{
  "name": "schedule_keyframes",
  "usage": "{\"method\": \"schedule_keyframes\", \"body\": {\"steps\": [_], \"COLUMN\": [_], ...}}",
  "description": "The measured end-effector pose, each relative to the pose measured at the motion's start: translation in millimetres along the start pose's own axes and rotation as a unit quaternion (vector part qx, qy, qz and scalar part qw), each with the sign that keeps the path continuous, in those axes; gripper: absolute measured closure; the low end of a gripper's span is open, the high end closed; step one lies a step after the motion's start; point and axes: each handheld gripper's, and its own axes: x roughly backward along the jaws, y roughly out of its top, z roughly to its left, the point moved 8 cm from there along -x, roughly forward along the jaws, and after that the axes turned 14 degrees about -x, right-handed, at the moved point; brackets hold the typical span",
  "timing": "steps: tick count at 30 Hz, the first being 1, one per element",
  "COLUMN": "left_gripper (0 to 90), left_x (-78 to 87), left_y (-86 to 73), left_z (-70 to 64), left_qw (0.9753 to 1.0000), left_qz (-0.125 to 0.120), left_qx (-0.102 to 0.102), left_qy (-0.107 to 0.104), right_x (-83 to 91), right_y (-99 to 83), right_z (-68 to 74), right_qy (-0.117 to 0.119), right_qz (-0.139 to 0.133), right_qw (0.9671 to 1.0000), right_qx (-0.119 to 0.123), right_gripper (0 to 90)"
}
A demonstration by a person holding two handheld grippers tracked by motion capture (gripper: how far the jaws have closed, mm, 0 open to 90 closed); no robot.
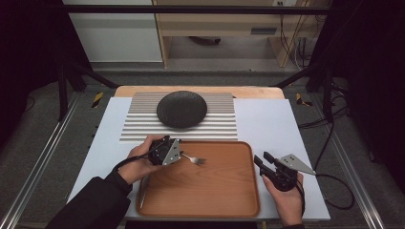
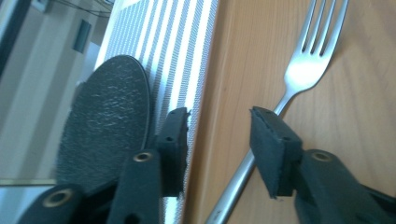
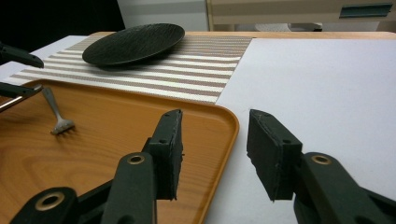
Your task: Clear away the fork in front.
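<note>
Left tongs (image 2: 218, 135) open wide around the fork (image 2: 299, 70) handle on the brown tray (image 1: 200, 191), right tongs (image 3: 214, 154) open wide, holding nothing.

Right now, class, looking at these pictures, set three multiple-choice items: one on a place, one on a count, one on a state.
1. Where does the fork lie?
A on the black plate
B on the wooden tray
C on the white table
2. How many prongs has the fork?
A two
B three
C four
3. How is the left claw?
A open around the fork's handle
B shut on the plate
C holding a spoon

Answers:
1 B, it rests on the tray.
2 C, four prongs show in the left gripper view.
3 A, the jaws stand apart with the handle between them.
</note>
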Motion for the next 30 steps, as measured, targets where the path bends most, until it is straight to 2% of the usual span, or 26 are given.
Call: {"method": "schedule_keyframes", "body": {"steps": [3, 7, 12, 20, 30], "left_gripper": [66.1, 80.1, 88.7, 90.0, 90.0], "left_x": [-2.5, -6.2, -15.7, -29.0, -34.8], "left_y": [3.5, 5.1, 6.2, 10.4, 13.1], "left_z": [-0.7, -0.1, -4.5, -10.2, -13.9], "left_qw": [0.9994, 0.9957, 0.9914, 0.9886, 0.9881], "left_qz": [-0.007, -0.006, 0.012, 0.017, 0.017], "left_qx": [0.034, 0.093, 0.127, 0.144, 0.144], "left_qy": [0.001, -0.006, -0.028, -0.043, -0.05], "right_x": [0.0, 0.2, 0.4, 0.4, 0.8], "right_y": [0.1, 0.0, 0.1, -0.1, 0.2], "right_z": [-0.1, -0.1, -0.5, -0.5, -0.6], "right_qy": [0.0, -0.001, -0.002, -0.002, -0.003], "right_qz": [0.0, 0.0, 0.0, 0.001, 0.0], "right_qw": [1.0, 1.0, 1.0, 1.0, 1.0], "right_qx": [0.0, 0.002, 0.004, 0.006, 0.007], "right_gripper": [55.7, 55.7, 55.7, 55.7, 55.7]}}
